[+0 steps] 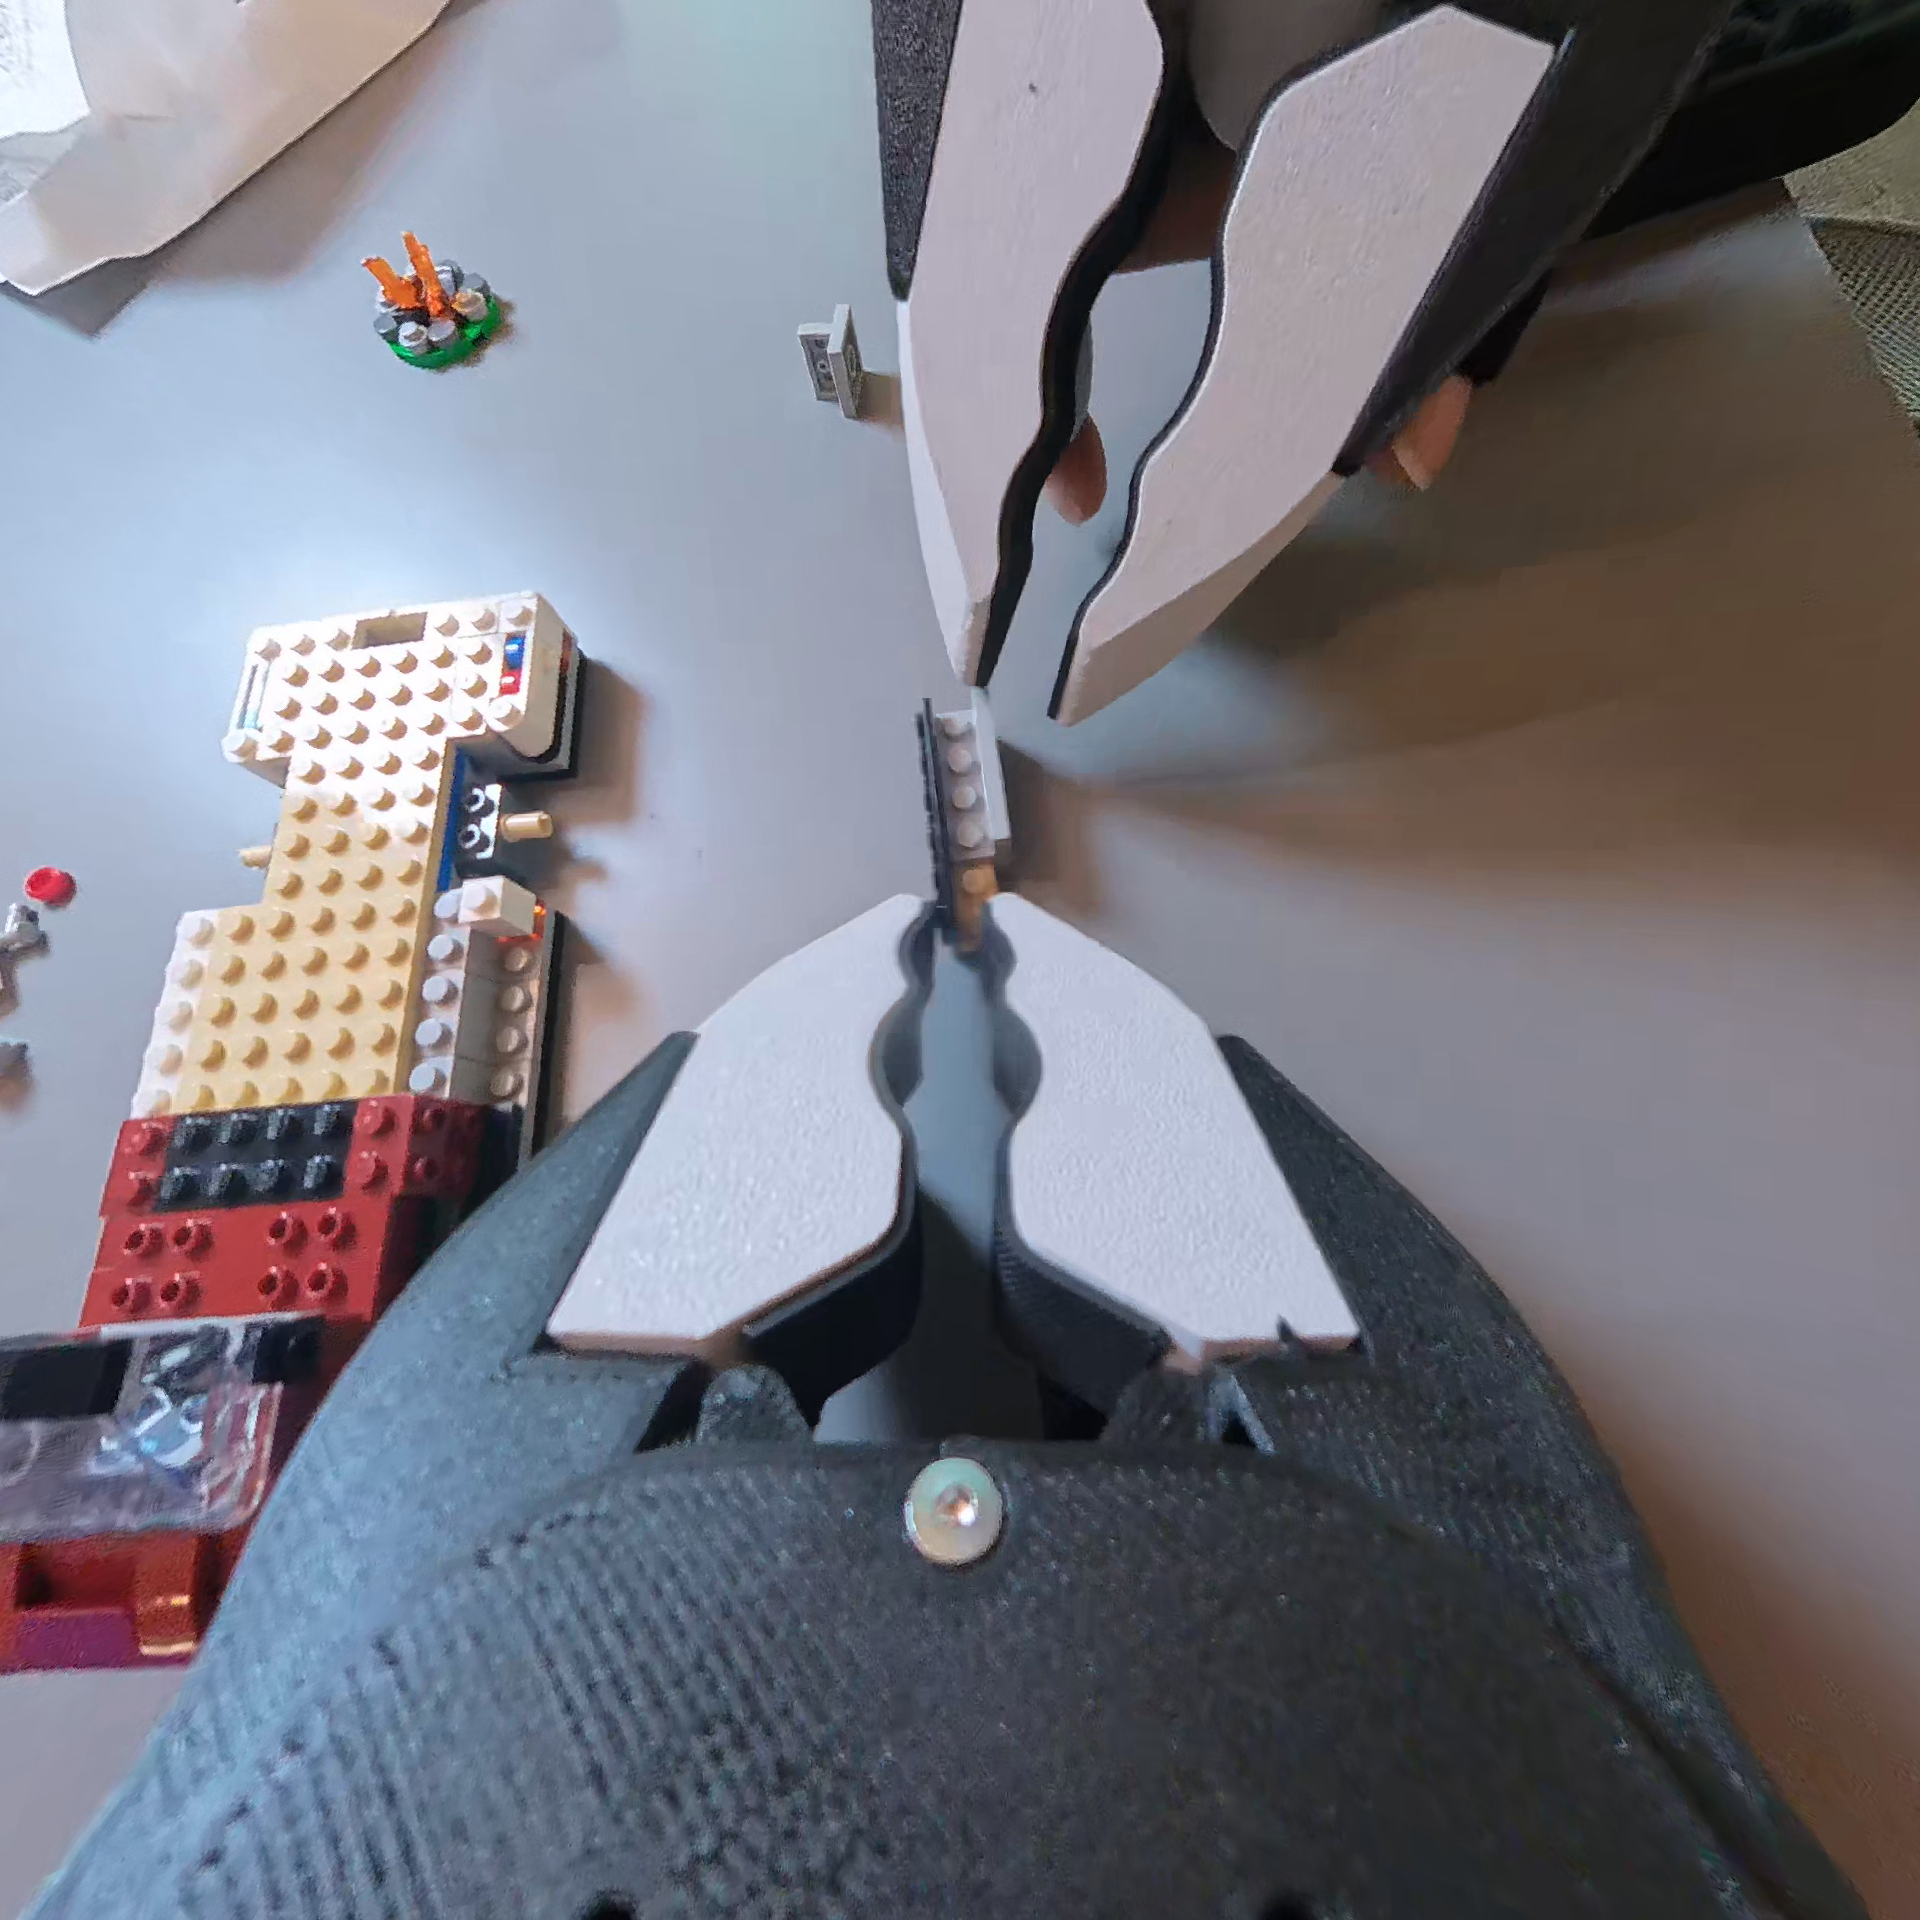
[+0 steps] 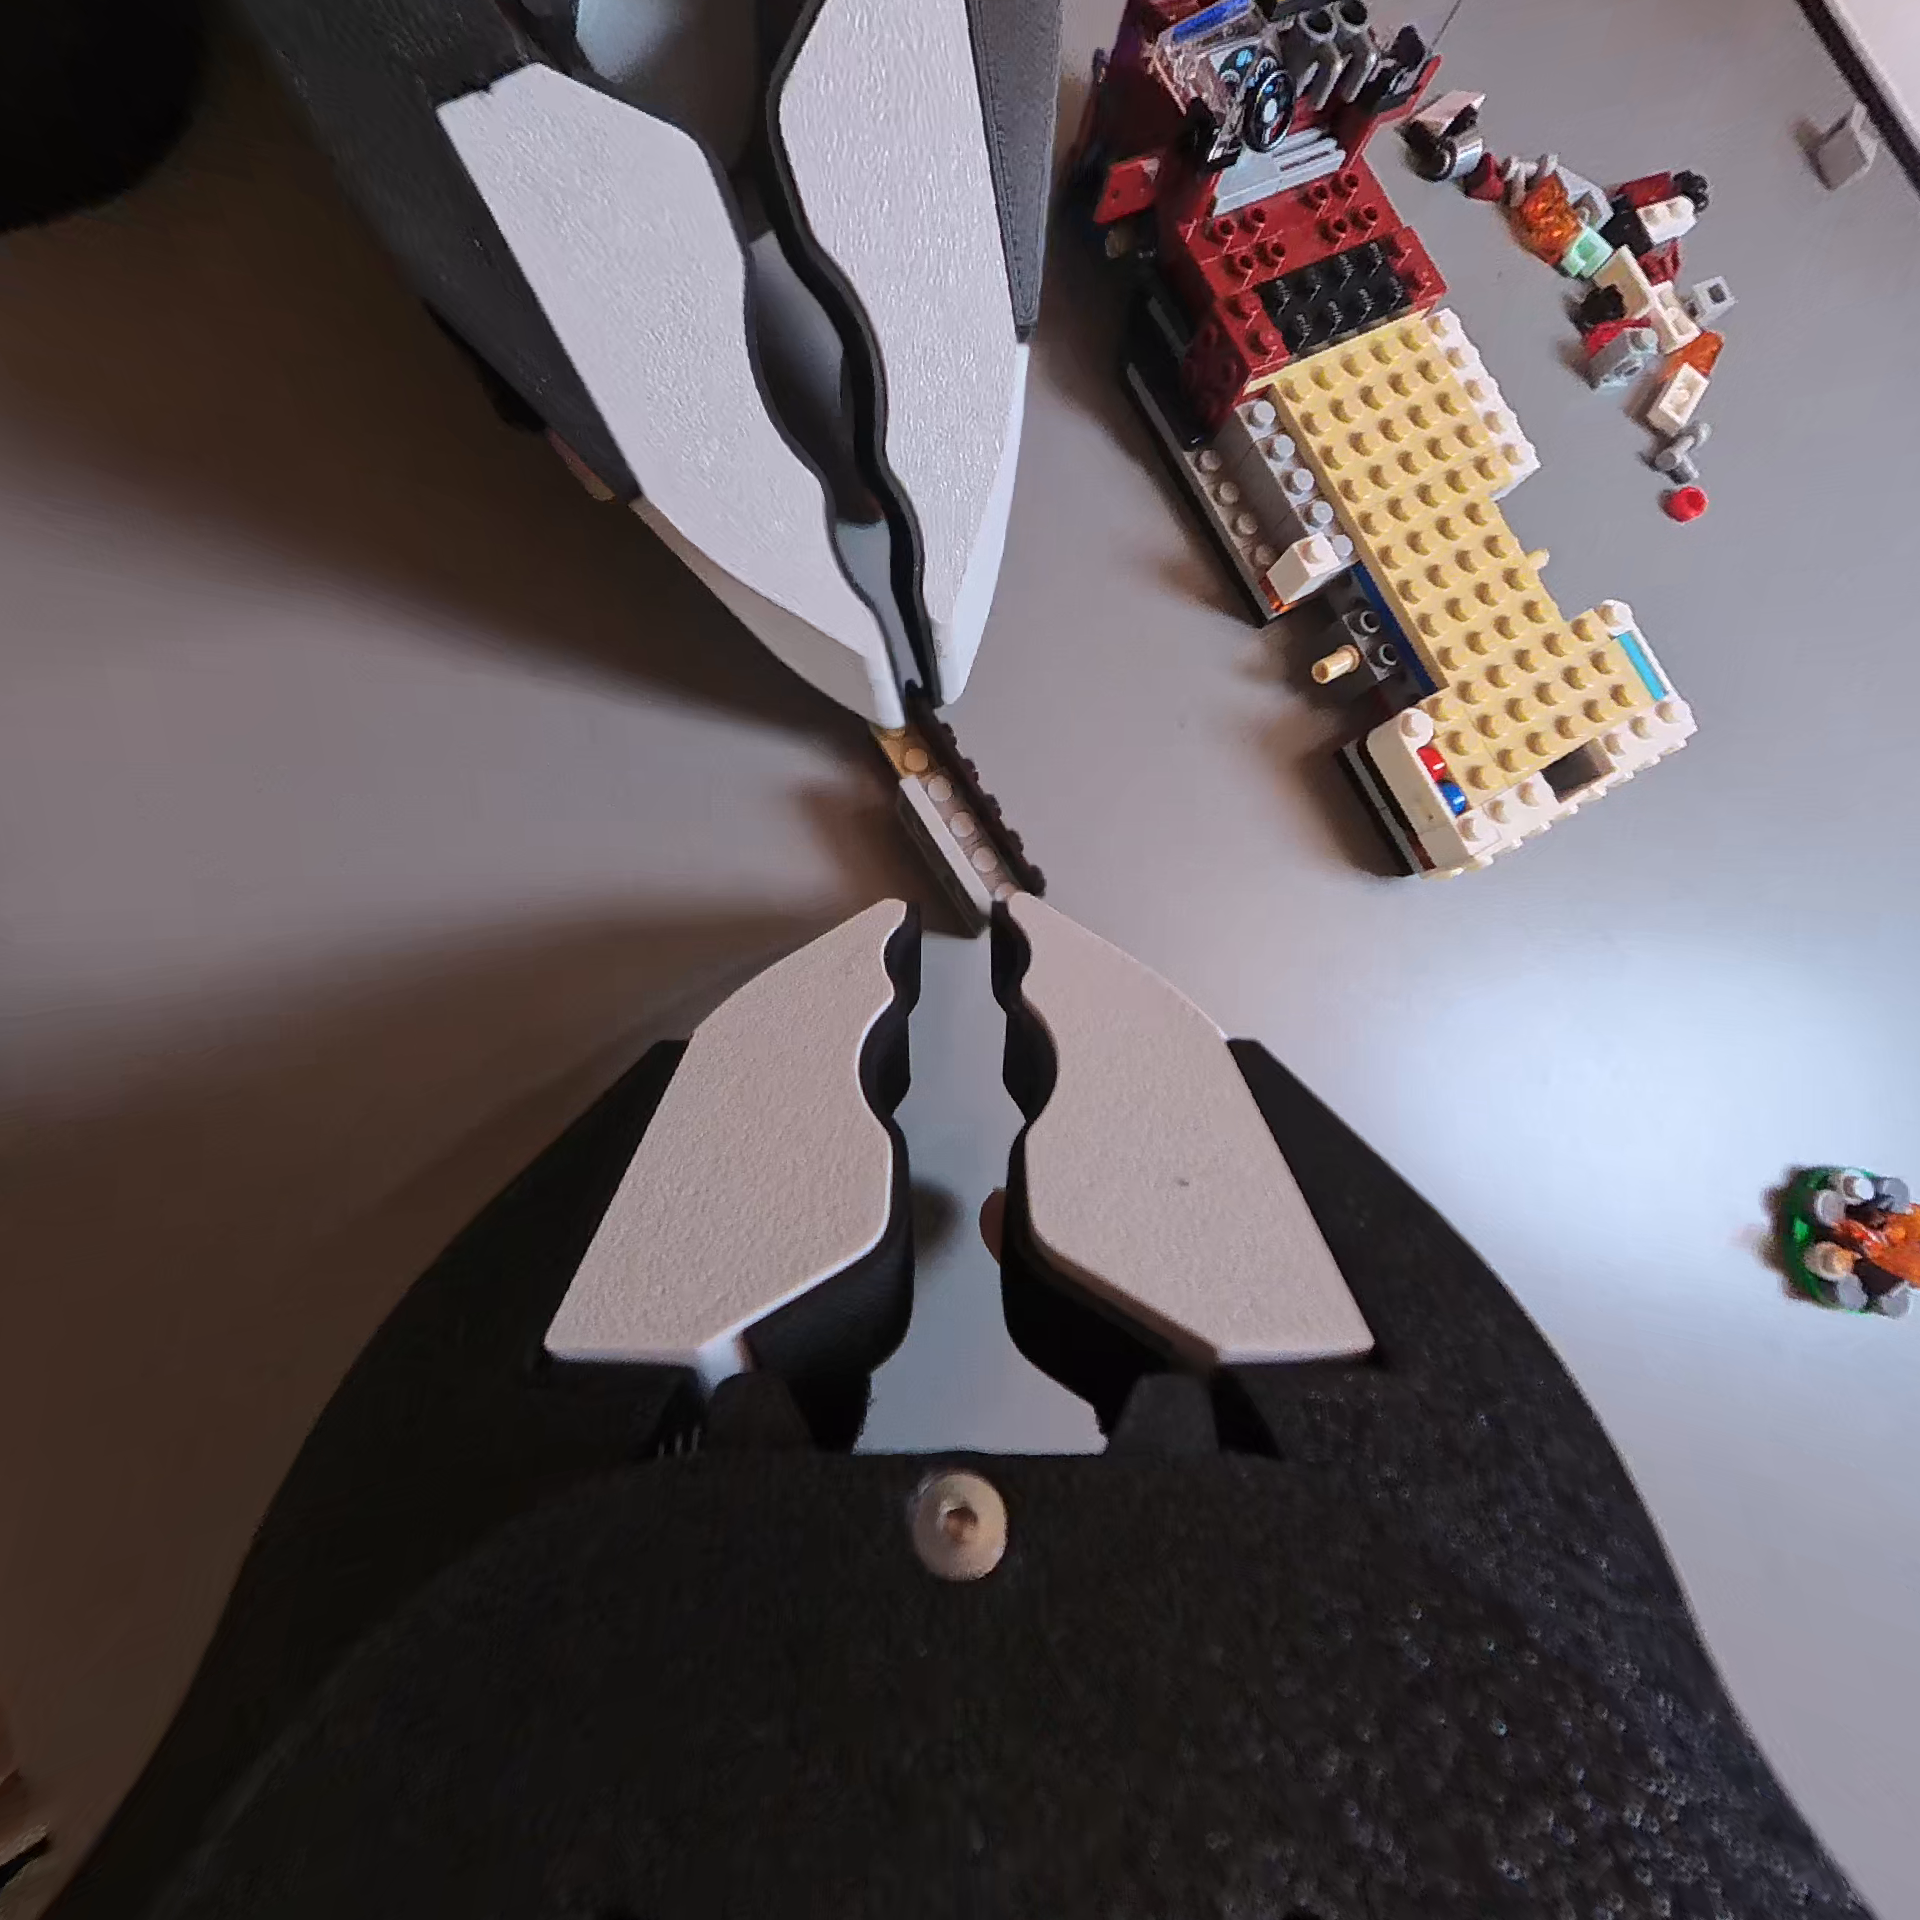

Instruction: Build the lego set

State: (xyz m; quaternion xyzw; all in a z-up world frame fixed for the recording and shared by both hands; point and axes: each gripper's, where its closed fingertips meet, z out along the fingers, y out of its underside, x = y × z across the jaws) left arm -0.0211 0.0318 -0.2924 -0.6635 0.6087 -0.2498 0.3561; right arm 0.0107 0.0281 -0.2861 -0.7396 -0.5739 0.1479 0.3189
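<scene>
Grey table (image 1: 1455, 1039), left tool (image 1: 961, 920) pinching brick strip (image 1: 971, 795), right tool (image 2: 956, 914) parted at its end.

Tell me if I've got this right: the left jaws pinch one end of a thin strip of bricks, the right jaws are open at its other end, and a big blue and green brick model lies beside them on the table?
Nearly. The brick model is not blue and green: the left wrist view shows it tan and white with a dark red end. The rest stands: the left gripper pinches one end of the thin brick strip, and the right gripper is open at the other end, over the table.
</scene>
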